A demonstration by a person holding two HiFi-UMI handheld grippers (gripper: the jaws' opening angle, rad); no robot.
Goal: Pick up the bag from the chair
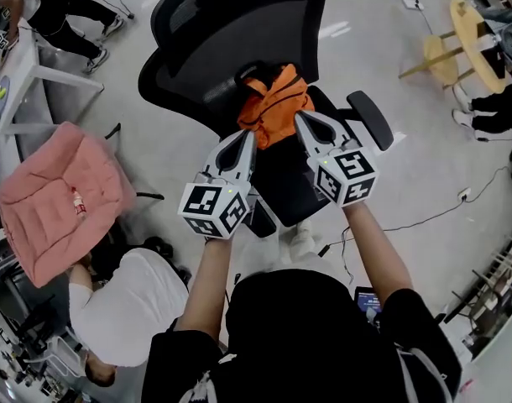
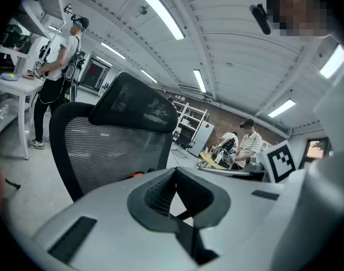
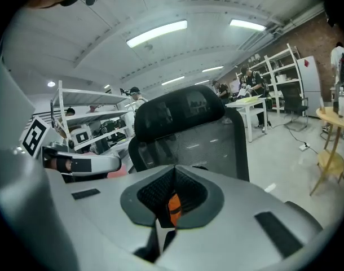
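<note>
An orange bag (image 1: 275,99) with black straps lies bunched on the seat of a black mesh office chair (image 1: 231,40), against the backrest. My right gripper (image 1: 299,117) is at the bag's right edge, jaws closed. In the right gripper view, orange fabric (image 3: 173,206) shows between the pads of the right gripper (image 3: 173,168). My left gripper (image 1: 246,135) rests at the bag's lower left edge, jaws closed. Only floor shows through the gap of the left gripper (image 2: 175,170). A sliver of the bag (image 2: 137,174) peeks past its body, in front of the chair back (image 2: 98,151).
A pink padded seat (image 1: 59,196) stands to the left, with a crouching person in a white shirt (image 1: 134,305) below it. The chair's right armrest (image 1: 369,120) is beside my right gripper. A wooden stool (image 1: 466,36) stands far right; cables run over the floor.
</note>
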